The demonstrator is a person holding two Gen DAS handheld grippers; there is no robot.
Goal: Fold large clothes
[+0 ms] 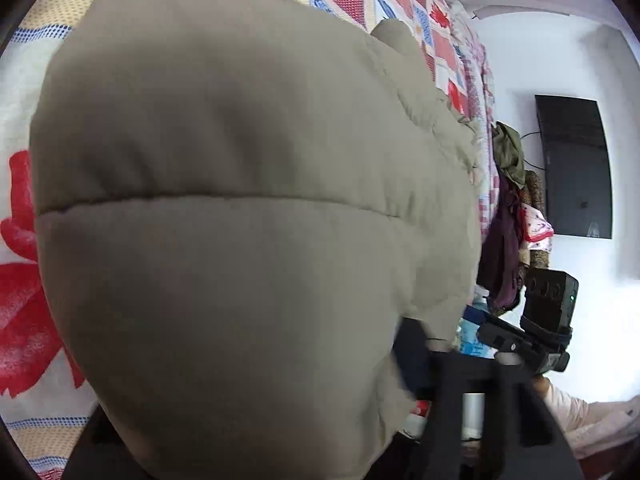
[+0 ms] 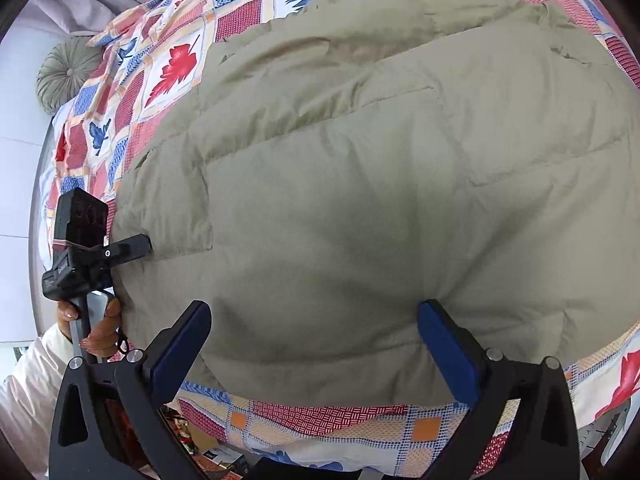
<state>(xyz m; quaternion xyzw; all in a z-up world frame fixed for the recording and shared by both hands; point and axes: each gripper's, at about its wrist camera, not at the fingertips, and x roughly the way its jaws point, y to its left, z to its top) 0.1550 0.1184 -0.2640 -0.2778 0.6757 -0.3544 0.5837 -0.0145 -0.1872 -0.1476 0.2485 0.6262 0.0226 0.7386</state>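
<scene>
A large beige quilted puffer jacket lies spread on a bed with a patchwork leaf-print cover. My right gripper is open, its blue-padded fingers wide apart at the jacket's near edge, holding nothing. My left gripper shows at the left in the right wrist view, its tips pressed into the jacket's left edge and apparently closed on it. In the left wrist view the jacket fills the frame and hides the left fingers. The right gripper appears there at lower right.
A round grey cushion lies at the head of the bed. Hanging clothes and a black wall-mounted screen stand beyond the bed's edge against a white wall. Clutter lies on the floor below the bed.
</scene>
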